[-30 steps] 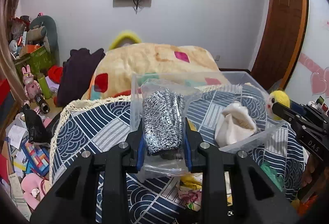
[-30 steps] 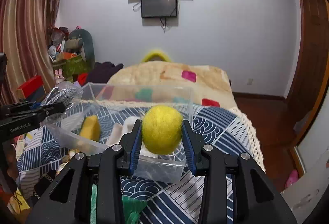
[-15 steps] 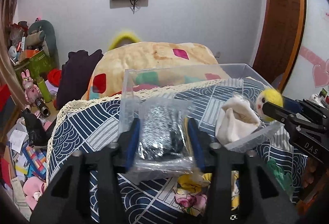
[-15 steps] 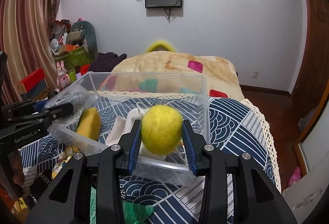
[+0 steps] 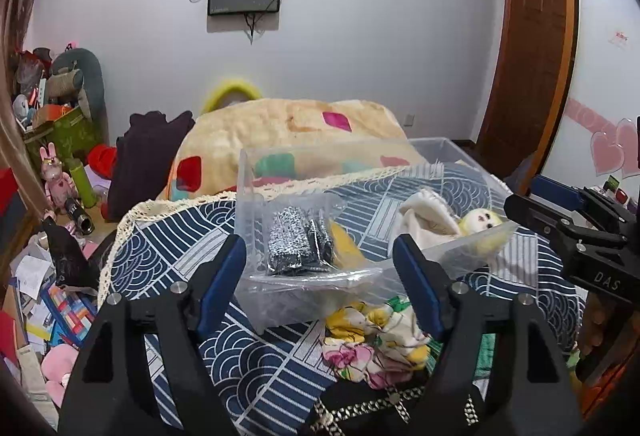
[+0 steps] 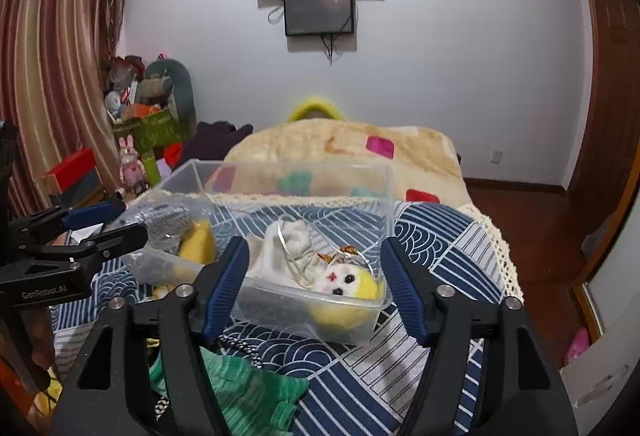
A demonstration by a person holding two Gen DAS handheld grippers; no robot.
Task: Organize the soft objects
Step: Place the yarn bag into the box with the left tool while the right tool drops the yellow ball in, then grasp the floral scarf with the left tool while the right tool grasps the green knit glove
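A clear plastic bin (image 5: 280,172) (image 6: 376,196) stands on the blue patterned bedspread. A bagged grey knit item (image 5: 296,244) (image 6: 168,224) lies at its left end, over the near rim. A yellow plush doll with a white face (image 6: 344,288) (image 5: 484,224) lies at its right end beside a white cloth (image 6: 288,248) (image 5: 420,220). My left gripper (image 5: 320,264) is open and empty just in front of the bag. My right gripper (image 6: 314,272) is open and empty, its fingers astride the bin's near corner.
A floral cloth (image 5: 372,336) and a dark beaded item (image 5: 360,408) lie on the bed before the bin. A green knit cloth (image 6: 248,396) lies under the right gripper. A beige blanket (image 6: 344,144) is behind. Clutter and toys (image 5: 52,196) fill the floor at left.
Both grippers opened. The bagged grey item dropped from the left gripper into the bin, and the yellow doll dropped from the right gripper into the bin. Both grippers moved closer to the bin.
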